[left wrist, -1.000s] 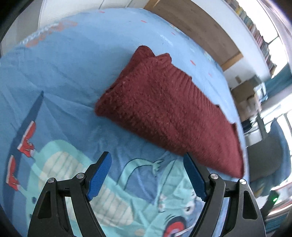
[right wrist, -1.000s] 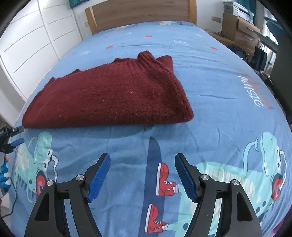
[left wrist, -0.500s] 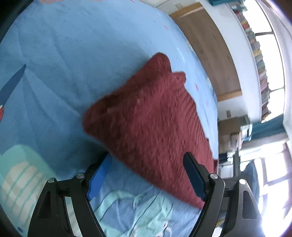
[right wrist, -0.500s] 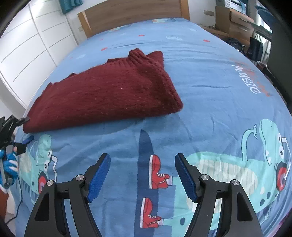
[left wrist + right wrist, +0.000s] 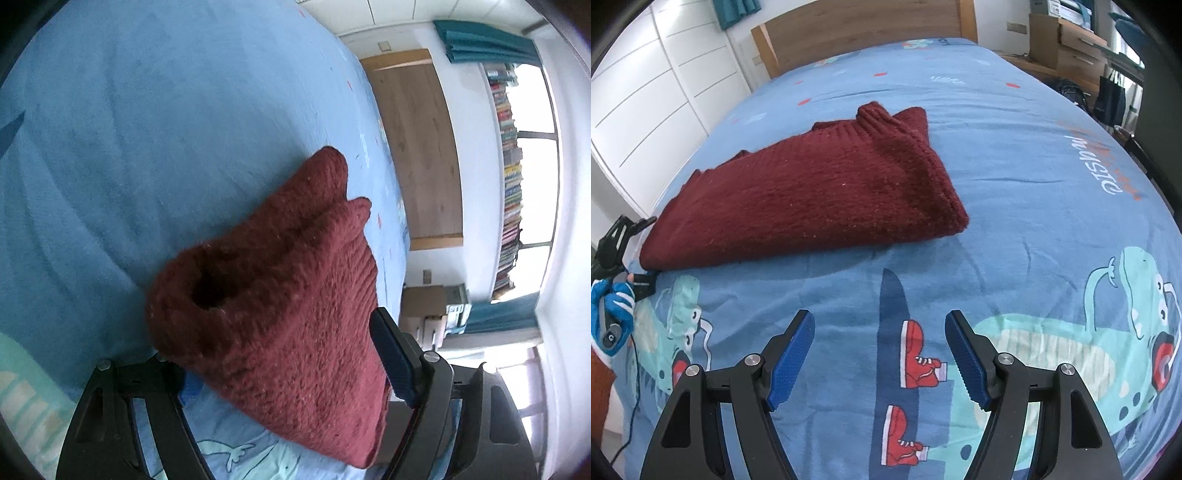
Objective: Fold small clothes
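The left claw is closing around the folded red sweater's end on the bed; the right claw hangs released.

The sweater is coarse, fuzzy ribbed knit in matt dark red. The bed cover is smooth, matt printed cloth, lightly creased, and the headboard is smooth light wood. The gripper fingers carry ridged blue pads on matt black plastic arms with bright metal pins.
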Demonstrator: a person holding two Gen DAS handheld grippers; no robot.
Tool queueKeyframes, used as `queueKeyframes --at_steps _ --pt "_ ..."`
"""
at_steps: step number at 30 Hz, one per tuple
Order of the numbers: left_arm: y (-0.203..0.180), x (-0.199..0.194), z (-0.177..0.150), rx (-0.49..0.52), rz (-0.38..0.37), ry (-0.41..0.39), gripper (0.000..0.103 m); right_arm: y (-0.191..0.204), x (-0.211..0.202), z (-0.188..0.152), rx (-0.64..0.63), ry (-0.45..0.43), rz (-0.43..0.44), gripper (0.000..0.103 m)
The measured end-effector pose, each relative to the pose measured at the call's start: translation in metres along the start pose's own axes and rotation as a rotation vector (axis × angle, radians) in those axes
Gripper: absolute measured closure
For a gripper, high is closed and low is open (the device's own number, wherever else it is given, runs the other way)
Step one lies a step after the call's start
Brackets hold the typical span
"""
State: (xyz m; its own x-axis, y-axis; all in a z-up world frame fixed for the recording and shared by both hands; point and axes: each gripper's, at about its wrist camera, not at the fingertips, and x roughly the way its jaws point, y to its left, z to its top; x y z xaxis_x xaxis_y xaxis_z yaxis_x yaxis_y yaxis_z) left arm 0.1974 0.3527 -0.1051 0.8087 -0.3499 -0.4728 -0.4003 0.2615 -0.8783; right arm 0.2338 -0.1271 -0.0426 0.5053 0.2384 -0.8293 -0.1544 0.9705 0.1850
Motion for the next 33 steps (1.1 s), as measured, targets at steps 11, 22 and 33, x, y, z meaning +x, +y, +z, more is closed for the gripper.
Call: queueKeyframes --at_steps 11,22,33 --pt "0.000 0.011 0.034 -0.043 -0.036 -0.009 0.035 0.002 0.000 0.000 -0.006 0.000 -0.003 0.029" --pt "0.003 0.005 0.035 -0.058 -0.006 -0.009 0.080 -0.002 -0.003 0.000 0.004 -0.009 0.019 0.029" --pt "-0.064 0.008 0.020 0.030 -0.003 0.012 0.081 -0.023 -0.012 -0.002 0.047 -0.021 0.045 0.029"
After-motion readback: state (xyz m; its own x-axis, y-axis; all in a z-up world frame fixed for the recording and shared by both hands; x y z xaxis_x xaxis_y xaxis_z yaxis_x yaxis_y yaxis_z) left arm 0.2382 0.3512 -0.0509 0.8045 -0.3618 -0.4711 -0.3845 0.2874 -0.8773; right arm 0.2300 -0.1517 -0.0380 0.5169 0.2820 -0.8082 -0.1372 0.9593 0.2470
